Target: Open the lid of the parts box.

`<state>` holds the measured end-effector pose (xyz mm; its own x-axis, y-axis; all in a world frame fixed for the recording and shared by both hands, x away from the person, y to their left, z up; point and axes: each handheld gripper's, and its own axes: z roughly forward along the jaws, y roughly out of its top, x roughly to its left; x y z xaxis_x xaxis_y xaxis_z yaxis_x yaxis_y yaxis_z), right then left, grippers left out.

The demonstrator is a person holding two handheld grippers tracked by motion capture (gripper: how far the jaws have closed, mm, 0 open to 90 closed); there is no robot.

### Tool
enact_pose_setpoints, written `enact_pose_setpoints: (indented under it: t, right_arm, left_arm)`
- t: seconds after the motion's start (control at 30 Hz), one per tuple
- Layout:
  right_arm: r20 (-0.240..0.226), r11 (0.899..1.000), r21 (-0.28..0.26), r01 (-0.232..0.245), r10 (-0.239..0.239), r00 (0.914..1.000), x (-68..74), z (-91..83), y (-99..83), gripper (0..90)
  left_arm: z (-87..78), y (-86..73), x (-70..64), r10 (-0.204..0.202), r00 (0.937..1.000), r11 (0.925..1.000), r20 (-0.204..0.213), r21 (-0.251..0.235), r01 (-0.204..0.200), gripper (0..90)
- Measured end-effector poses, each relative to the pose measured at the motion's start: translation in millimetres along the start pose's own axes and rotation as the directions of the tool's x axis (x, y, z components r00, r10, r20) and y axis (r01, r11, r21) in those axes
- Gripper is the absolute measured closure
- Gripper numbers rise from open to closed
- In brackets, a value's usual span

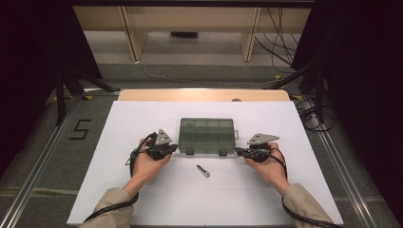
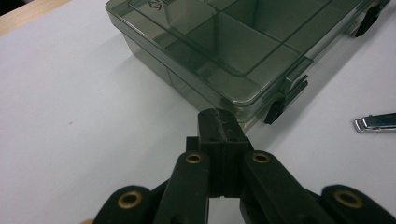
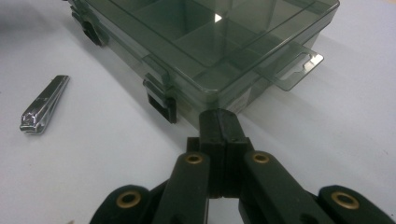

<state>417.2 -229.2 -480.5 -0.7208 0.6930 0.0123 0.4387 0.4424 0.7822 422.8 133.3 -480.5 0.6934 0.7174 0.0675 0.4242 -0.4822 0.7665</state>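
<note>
- One smoky plastic box [image 1: 207,135], lid down, two black latches [image 2: 276,111] on front edge.
- One nail clipper [image 1: 203,171] just before box.
- Left gripper [image 1: 172,149], jaws pressed together, at box's left front corner.
- Right gripper [image 1: 239,152], likewise closed, at right front corner.

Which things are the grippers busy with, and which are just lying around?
In the job:
- compartment box, lid shut, both latches down
- left gripper, shut, at its near left corner
- right gripper, shut, at its near right corner

Probably next, or just lying there:
- nail clipper, untouched on the white table
</note>
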Motion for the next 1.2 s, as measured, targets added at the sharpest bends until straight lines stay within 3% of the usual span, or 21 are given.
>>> enact_pose_setpoints:
  t: [0.17,0.2,0.33,0.5,0.53,0.7,0.73,0.77,0.8,0.9,0.93,1.03,1.07,1.17,1.2]
  right_arm:
    - [-0.006,1.000,-0.007,-0.006,0.006,1.0000,1.1,-0.6,0.8,90.0]
    - [-0.007,1.000,-0.010,-0.008,0.008,0.9999,1.2,-0.8,0.7,90.0]
    - [-0.011,1.000,-0.013,-0.017,0.017,0.9998,1.0,-2.1,1.4,90.0]
    - [-0.007,0.999,-0.034,-0.014,0.014,0.9999,0.7,-4.1,3.5,90.0]
    - [-0.007,0.999,-0.032,-0.020,0.020,0.9998,1.1,-4.2,3.4,90.0]
    - [-0.005,0.999,-0.043,-0.015,0.015,0.9999,0.8,-4.7,4.4,90.0]
    - [-0.005,0.999,-0.043,-0.015,0.015,0.9999,0.8,-4.7,4.4,90.0]
    - [-0.003,0.999,-0.049,-0.019,0.018,0.9998,1.0,-4.9,4.6,90.0]
    - [-0.006,0.998,-0.050,-0.026,0.026,0.9997,1.3,-5.7,5.1,90.0]
    - [0.001,0.998,-0.061,-0.022,0.022,0.9998,1.0,-6.8,6.5,90.0]
    - [-0.002,0.997,-0.069,-0.029,0.029,0.9996,1.3,-7.4,7.2,90.0]
    - [-0.001,0.997,-0.077,-0.023,0.023,0.9997,0.7,-8.1,8.8,90.0]
    - [0.000,0.996,-0.082,-0.037,0.037,0.9993,1.7,-8.6,9.4,90.0]
    - [0.007,0.995,-0.095,-0.022,0.023,0.9997,1.0,-8.7,11.4,90.0]
    - [0.010,0.994,-0.103,-0.024,0.025,0.9996,1.2,-9.2,13.5,90.0]
  left_arm:
    - [0.3,-0.8,-1.2,-0.018,0.9998,0.9998,-0.001,0.002,0.018,89.7]
    - [0.0,-0.3,0.0,0.002,1.0000,1.0000,0.004,-0.002,-0.002,89.7]
    - [-0.8,-0.5,-1.4,-0.020,0.9998,0.9998,0.007,-0.006,0.020,89.7]
    - [-0.3,0.0,-2.4,0.006,1.0000,1.0000,0.007,-0.007,-0.006,89.7]
    - [-0.5,-0.2,-3.1,-0.016,0.9999,0.9998,0.000,-0.009,0.016,89.7]
    - [-2.5,2.3,-3.3,-0.008,0.9999,0.9993,0.006,-0.036,0.008,89.7]
    - [-3.9,3.3,-2.5,0.012,0.9999,0.9995,0.001,-0.029,-0.012,89.7]
    - [-3.8,3.4,-4.3,-0.011,0.9999,0.9992,-0.001,-0.038,0.011,89.7]
    - [-4.5,4.2,-3.3,0.002,0.9999,0.9993,0.014,-0.038,-0.001,89.7]
    - [-4.5,5.4,-4.7,-0.013,0.9999,0.9973,0.008,-0.073,0.013,89.7]
    - [-6.4,6.6,-4.0,-0.005,1.0000,0.9982,0.004,-0.060,0.005,89.7]
    - [-6.8,7.4,-4.0,-0.028,0.9996,0.9959,0.005,-0.086,0.028,89.7]
    - [-8.7,8.8,-1.8,0.000,1.0000,0.9976,0.000,-0.069,0.001,89.7]
    - [-8.0,10.0,-3.1,-0.026,0.9997,0.9948,0.005,-0.099,0.026,89.7]
    - [-9.1,11.3,-1.9,-0.013,0.9999,0.9957,0.005,-0.092,0.013,89.7]
